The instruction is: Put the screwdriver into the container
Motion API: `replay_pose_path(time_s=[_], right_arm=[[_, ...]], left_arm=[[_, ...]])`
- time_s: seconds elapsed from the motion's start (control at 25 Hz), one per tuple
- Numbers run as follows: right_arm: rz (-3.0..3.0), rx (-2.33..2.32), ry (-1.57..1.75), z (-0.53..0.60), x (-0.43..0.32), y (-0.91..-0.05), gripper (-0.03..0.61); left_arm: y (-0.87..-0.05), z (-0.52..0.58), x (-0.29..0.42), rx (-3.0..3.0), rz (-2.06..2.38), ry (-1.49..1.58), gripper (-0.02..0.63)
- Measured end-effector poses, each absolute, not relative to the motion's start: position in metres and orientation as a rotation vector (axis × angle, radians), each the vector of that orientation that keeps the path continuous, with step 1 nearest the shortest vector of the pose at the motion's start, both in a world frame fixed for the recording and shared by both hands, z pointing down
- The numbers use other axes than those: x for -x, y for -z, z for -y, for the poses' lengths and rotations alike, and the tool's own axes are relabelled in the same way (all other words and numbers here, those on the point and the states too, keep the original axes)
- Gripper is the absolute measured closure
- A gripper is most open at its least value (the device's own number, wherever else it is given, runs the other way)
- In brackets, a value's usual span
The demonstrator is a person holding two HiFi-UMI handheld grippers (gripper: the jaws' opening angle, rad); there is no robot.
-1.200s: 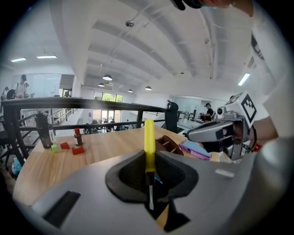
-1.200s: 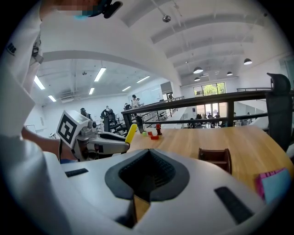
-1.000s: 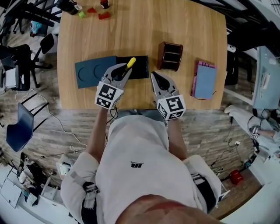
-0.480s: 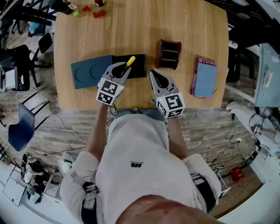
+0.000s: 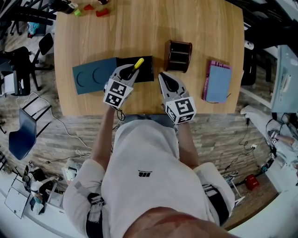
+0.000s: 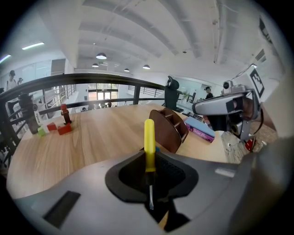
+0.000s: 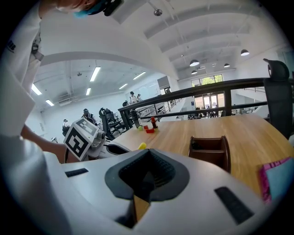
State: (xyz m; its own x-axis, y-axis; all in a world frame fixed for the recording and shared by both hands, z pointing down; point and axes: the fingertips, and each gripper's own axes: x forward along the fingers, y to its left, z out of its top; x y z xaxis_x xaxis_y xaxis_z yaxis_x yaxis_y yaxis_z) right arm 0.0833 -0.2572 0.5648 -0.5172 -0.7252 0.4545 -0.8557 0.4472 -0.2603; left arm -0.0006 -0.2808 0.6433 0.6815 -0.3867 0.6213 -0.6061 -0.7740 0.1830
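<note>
A screwdriver (image 5: 138, 63) with a yellow handle sticks out of my left gripper (image 5: 127, 73), which is shut on its thin shaft. In the left gripper view the screwdriver (image 6: 149, 143) stands upright between the jaws, handle away from me. It hovers over the near middle of the wooden table (image 5: 139, 32). The container (image 5: 179, 56), a brown wooden compartment box, stands a little to the right and beyond; it also shows as the brown box (image 6: 168, 129) just behind the handle. My right gripper (image 5: 166, 82) is shut and holds nothing, just short of the container (image 7: 209, 149).
A dark blue mat (image 5: 93, 76) and a black slab (image 5: 144, 73) lie under the left gripper. A pink and blue book (image 5: 217, 82) lies at the right. Small red and green blocks (image 5: 88, 8) sit at the far left corner. Chairs and cables surround the table.
The left gripper has moved slightly forward over the table with the screwdriver still in it. The right gripper has hardly moved.
</note>
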Motion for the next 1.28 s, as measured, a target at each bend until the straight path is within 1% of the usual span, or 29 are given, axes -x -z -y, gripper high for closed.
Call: replay_pose_path(time_s=[0.64, 1.28], right_arm=[[2.392, -1.388, -0.721, 0.260, -0.093, -0.580, 0.583], [2.369, -1.427, -0.737, 0.261, -0.104, -0.583, 0.583]], left_arm=[[-0.690, 0.276, -0.021, -2.449, 0.679, -1.010, 0.538], [-0.723, 0.270, -0.035, -2.335, 0.631, -1.093, 0.538]])
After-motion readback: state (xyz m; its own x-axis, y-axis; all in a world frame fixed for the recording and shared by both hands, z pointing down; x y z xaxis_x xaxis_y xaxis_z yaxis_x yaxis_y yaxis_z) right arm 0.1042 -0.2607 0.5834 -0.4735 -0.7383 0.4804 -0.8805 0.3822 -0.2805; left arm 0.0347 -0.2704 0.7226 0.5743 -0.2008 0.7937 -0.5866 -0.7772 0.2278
